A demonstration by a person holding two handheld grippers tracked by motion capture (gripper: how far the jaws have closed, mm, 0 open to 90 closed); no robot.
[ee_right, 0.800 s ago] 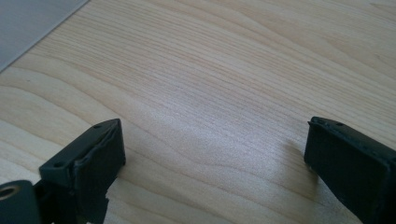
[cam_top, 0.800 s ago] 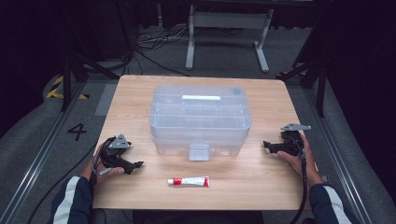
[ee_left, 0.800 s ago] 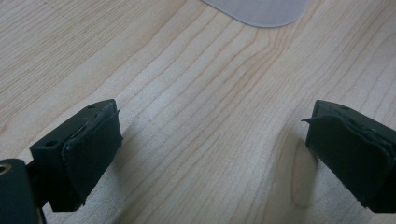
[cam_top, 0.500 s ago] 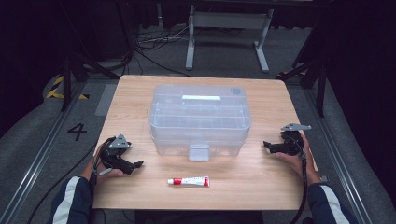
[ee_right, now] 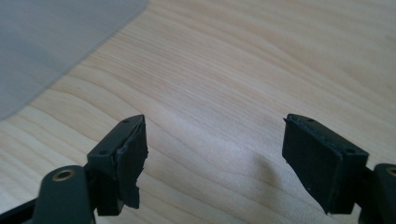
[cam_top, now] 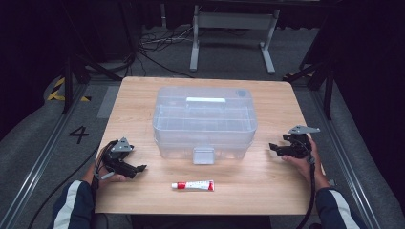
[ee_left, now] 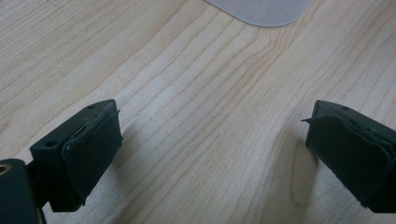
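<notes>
We rest our left gripper (cam_top: pixel 138 168) and right gripper (cam_top: pixel 273 147) on the table (cam_top: pixel 267 191), jaws spread and empty. The box (cam_top: pixel 204 121) sits between them, the tube (cam_top: pixel 193 185) nearer the left, ready for either reach.

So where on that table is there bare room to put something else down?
The table is bare wood left and right of the clear box, and along the near edge either side of the small tube. It is tight between box and tube, and where the left gripper and right gripper rest.
</notes>
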